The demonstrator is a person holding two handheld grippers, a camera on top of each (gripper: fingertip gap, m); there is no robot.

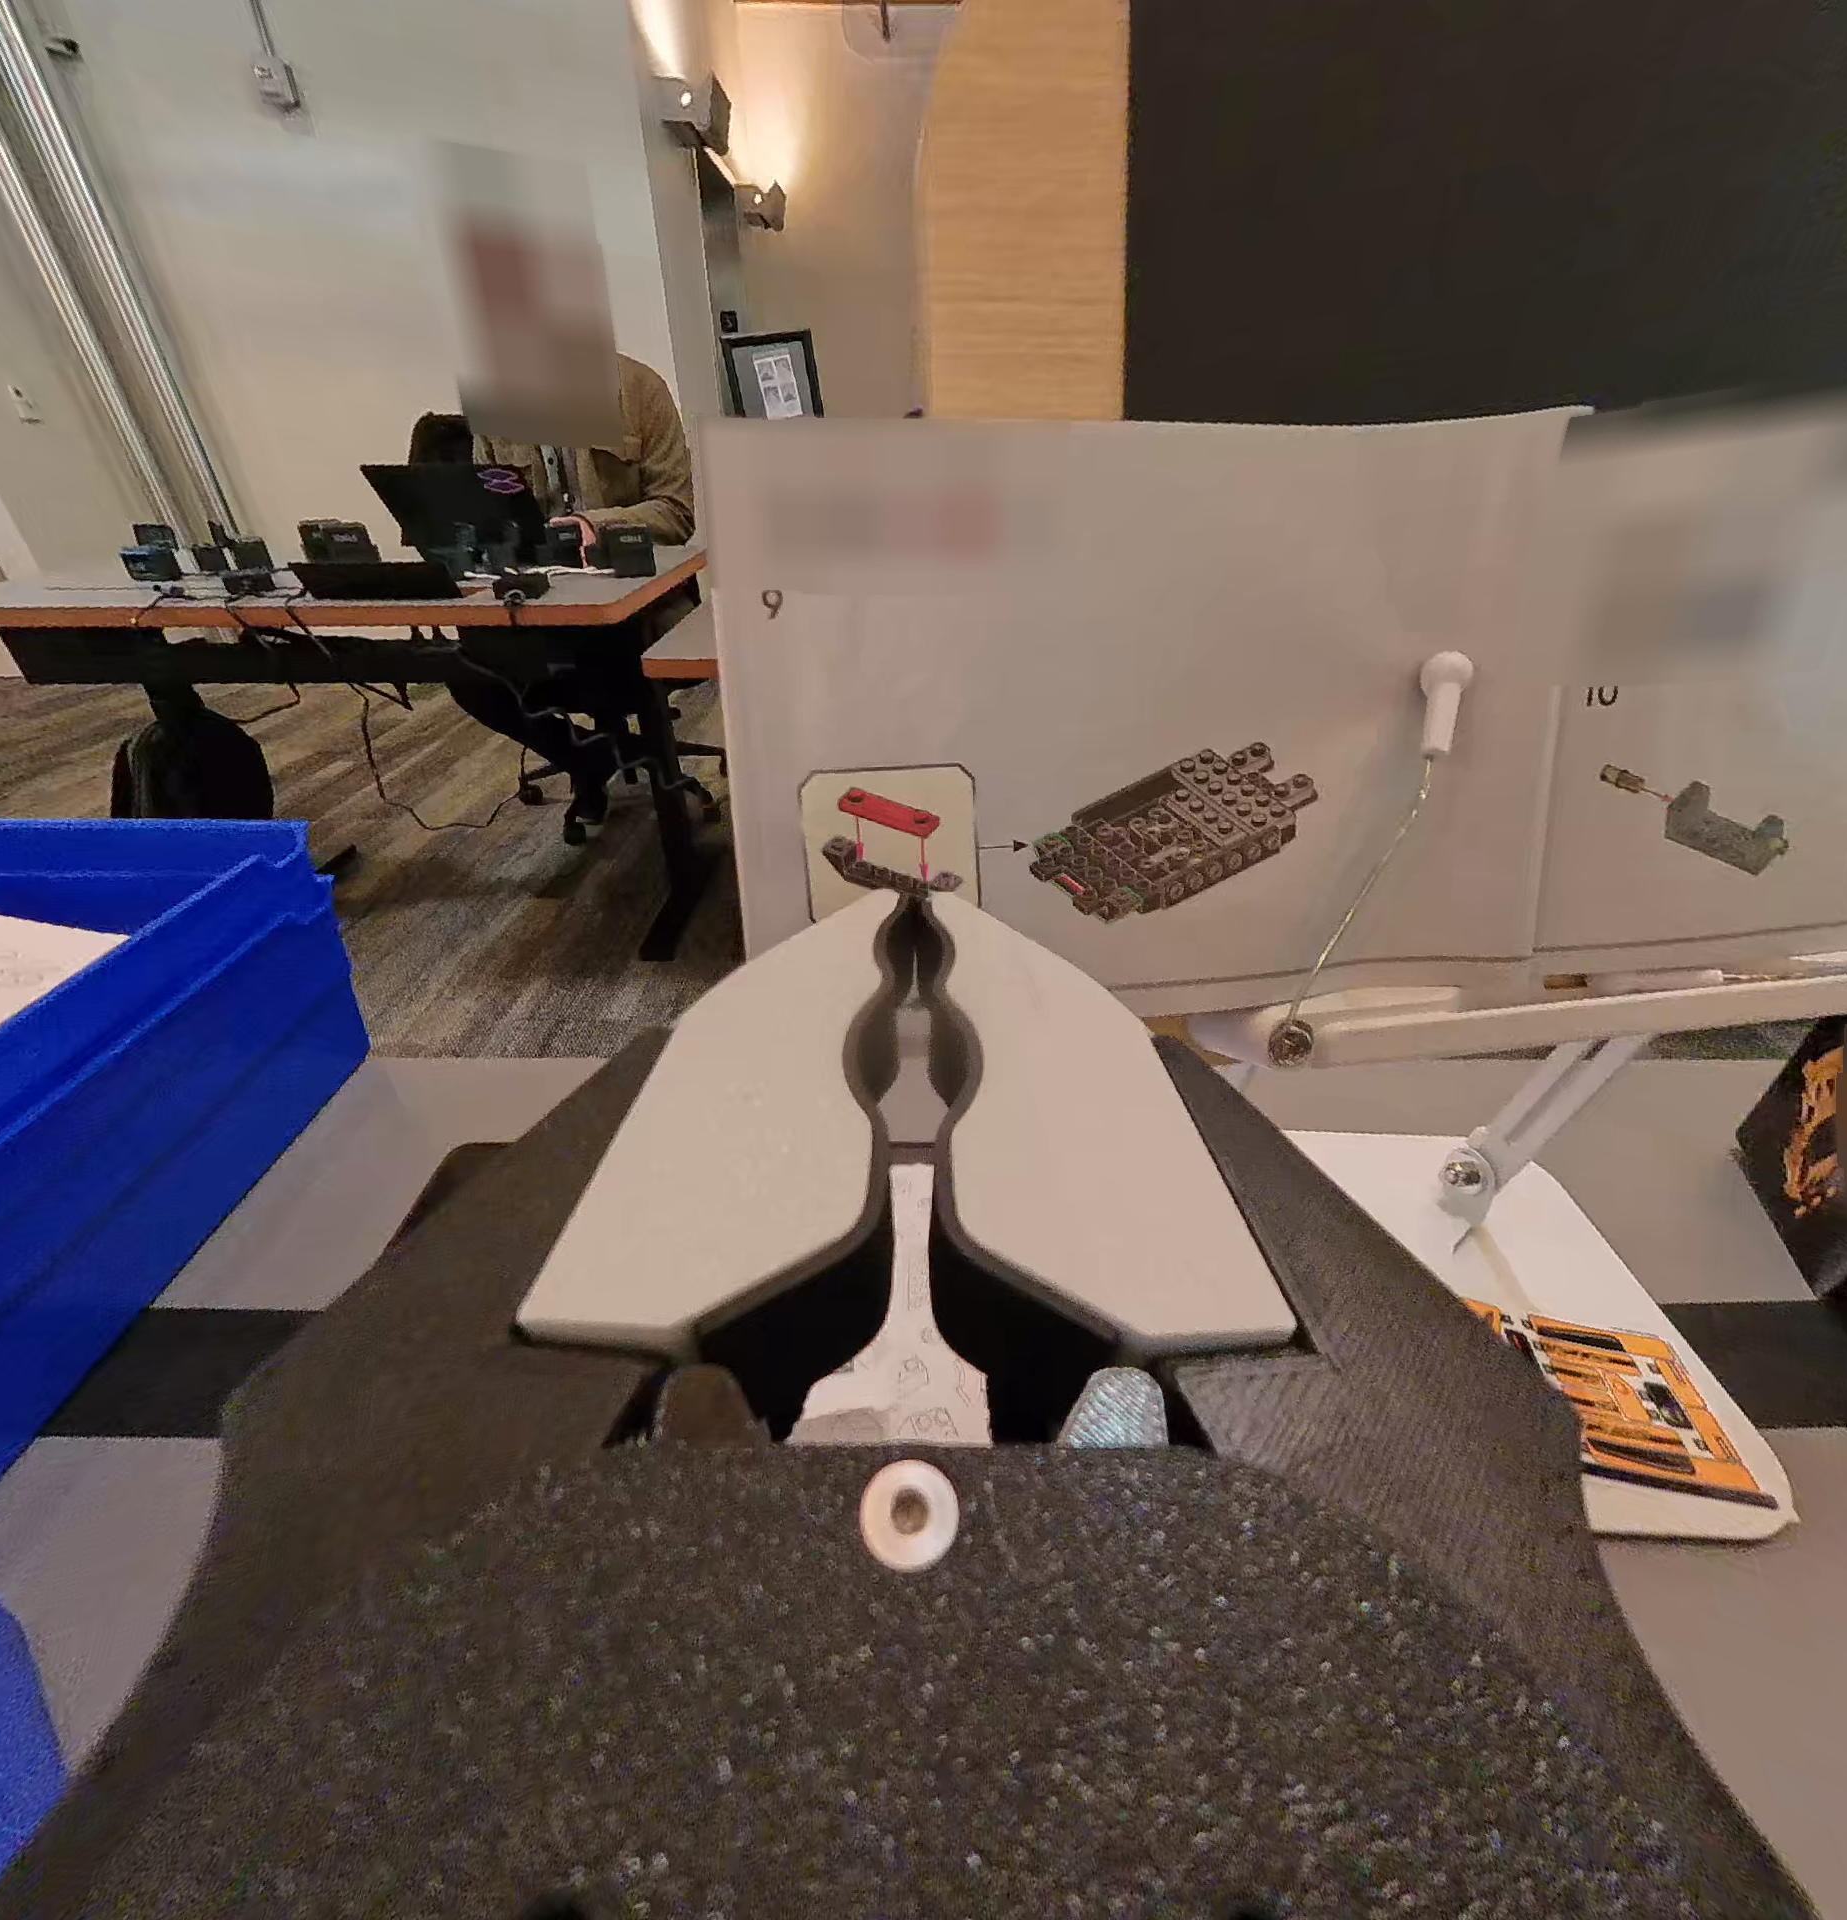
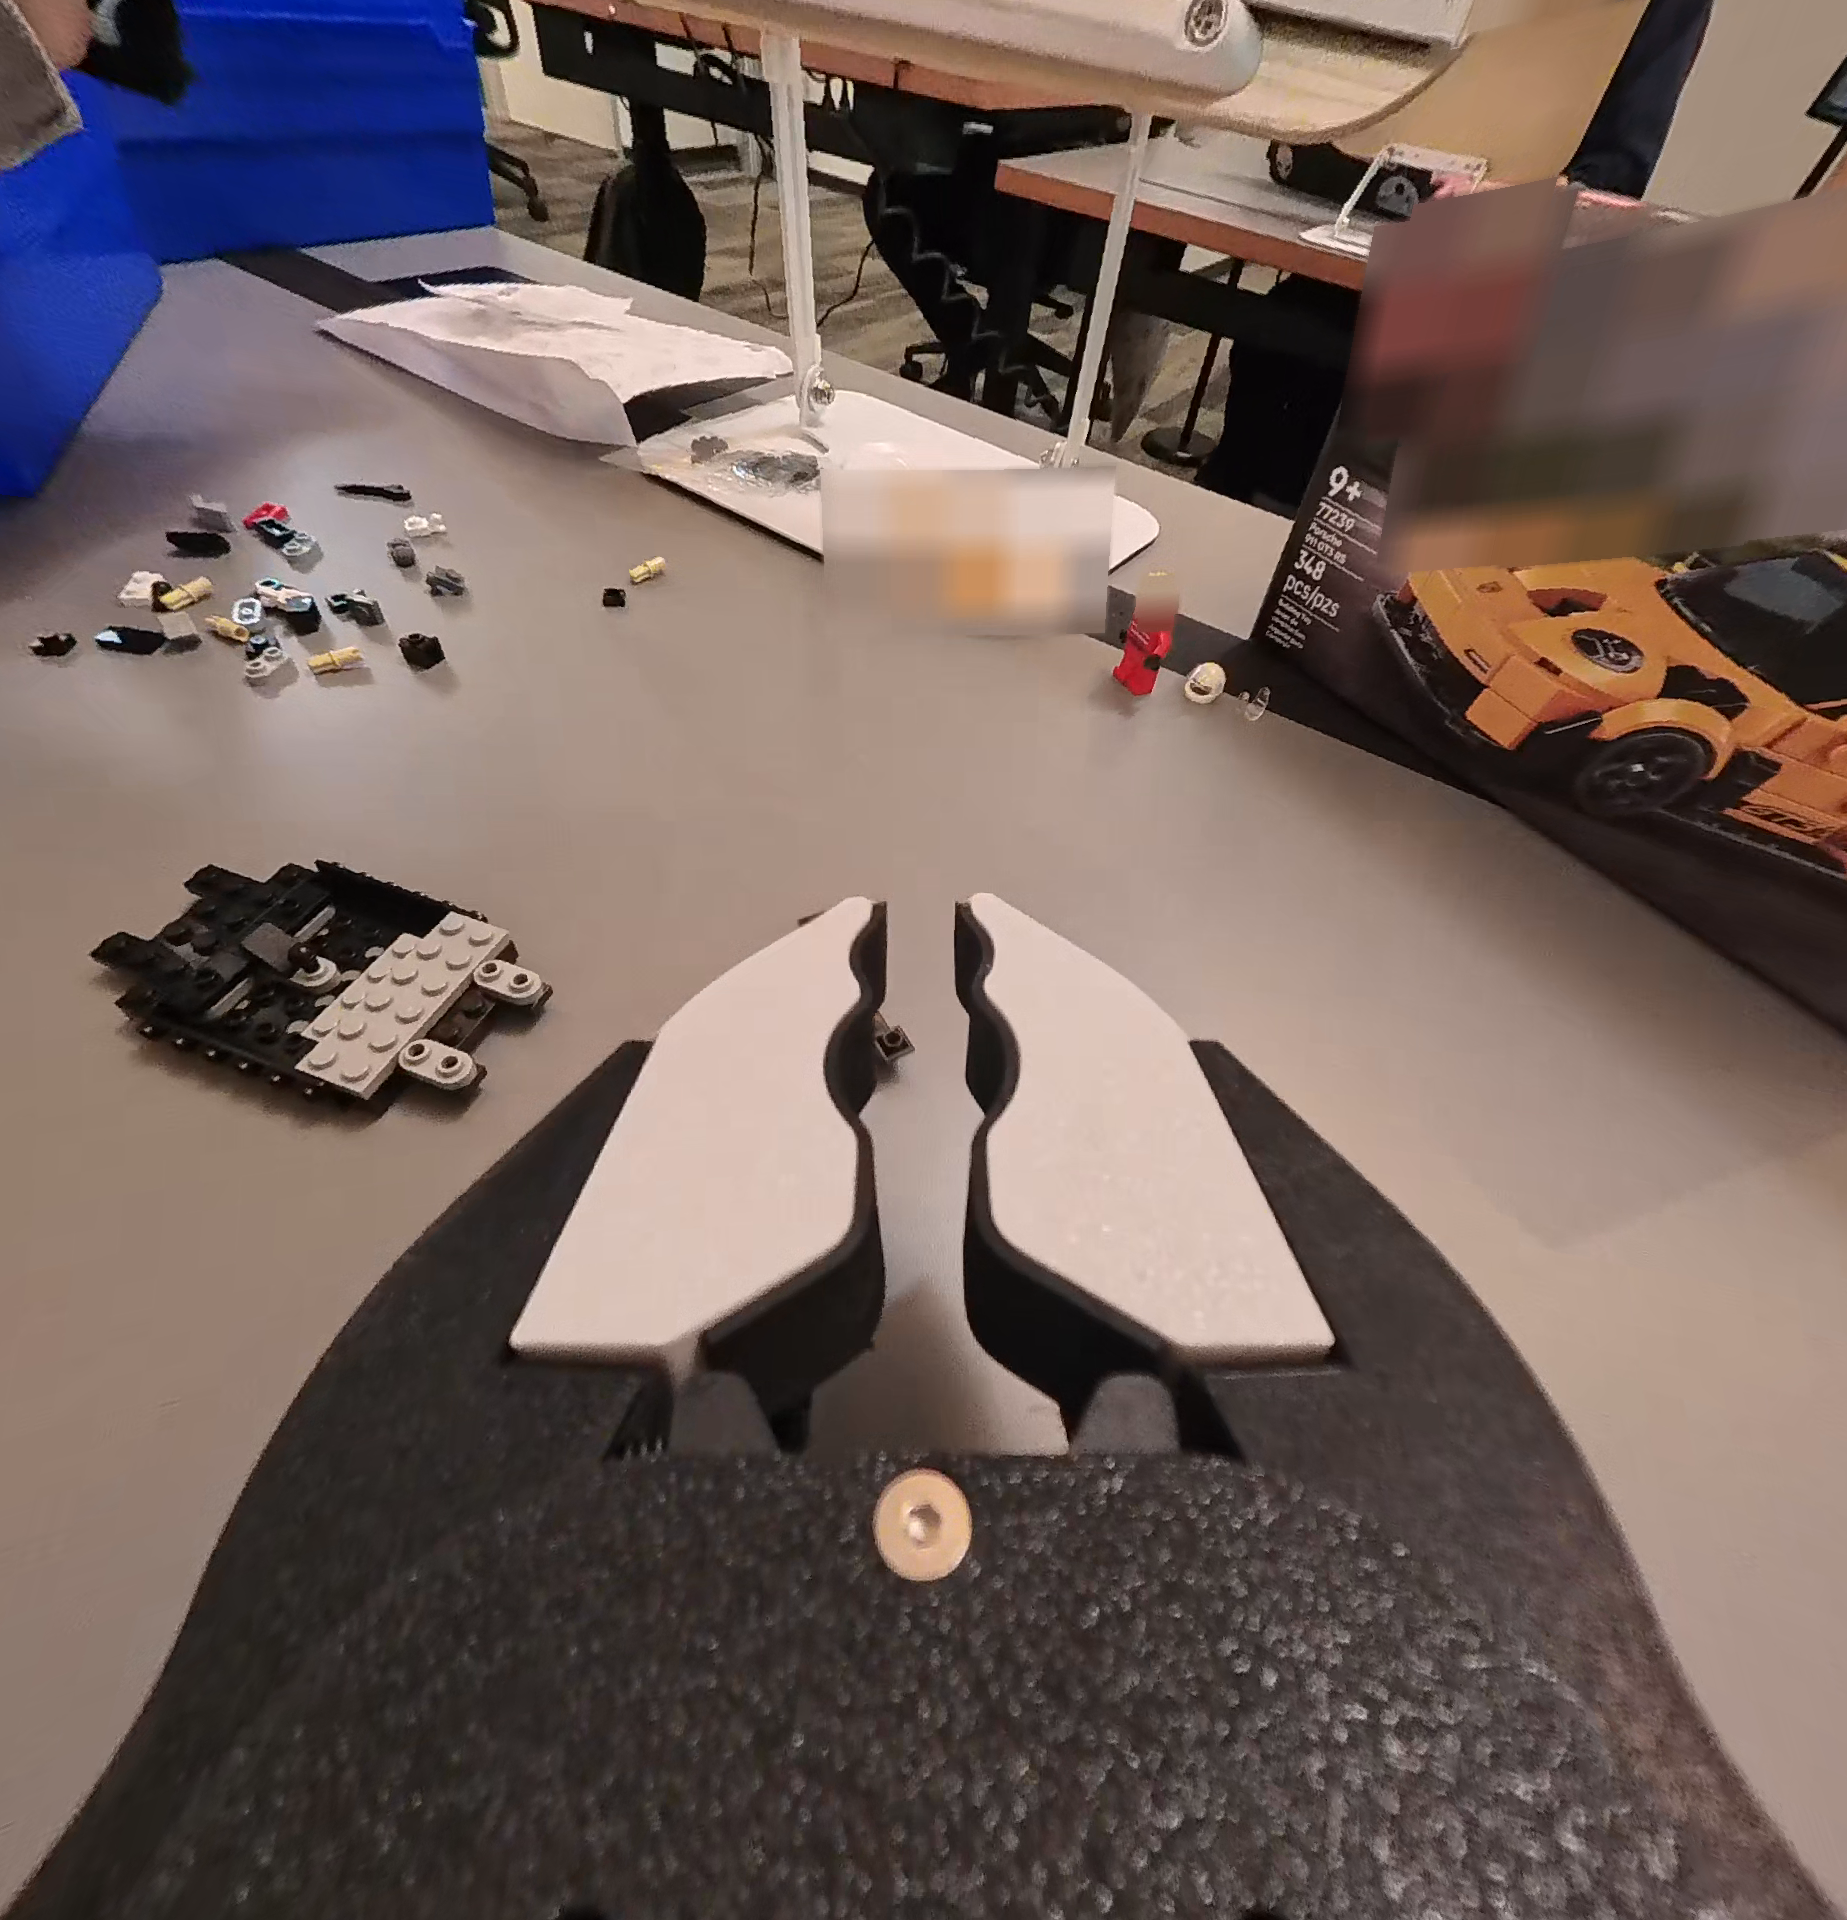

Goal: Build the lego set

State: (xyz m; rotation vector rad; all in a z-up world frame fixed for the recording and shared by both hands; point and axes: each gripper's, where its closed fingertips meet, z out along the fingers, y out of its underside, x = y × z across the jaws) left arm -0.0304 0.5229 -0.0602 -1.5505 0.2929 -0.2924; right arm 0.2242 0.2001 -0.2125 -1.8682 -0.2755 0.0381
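The right gripper (image 2: pixel 919 914), fingers spread, is best lowered squarely around the small dark piece (image 2: pixel 894 1042) at 12 o'clock; the left gripper (image 1: pixel 911 914) is held with fingers pressed together.

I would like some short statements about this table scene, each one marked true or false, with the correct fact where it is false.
1. The right gripper is open, with a small dark piece on the table between its fingers. True.
2. The left gripper is wide open. False: its fingertips are closed together, and nothing shows between them.
3. The partly built chassis has a light grey plate on top of black parts. True.
4. The loose pieces lie inside the blue bin. False: they are scattered on the grey table, beside the bin.
5. The set's box shows a green car. False: the car is orange.
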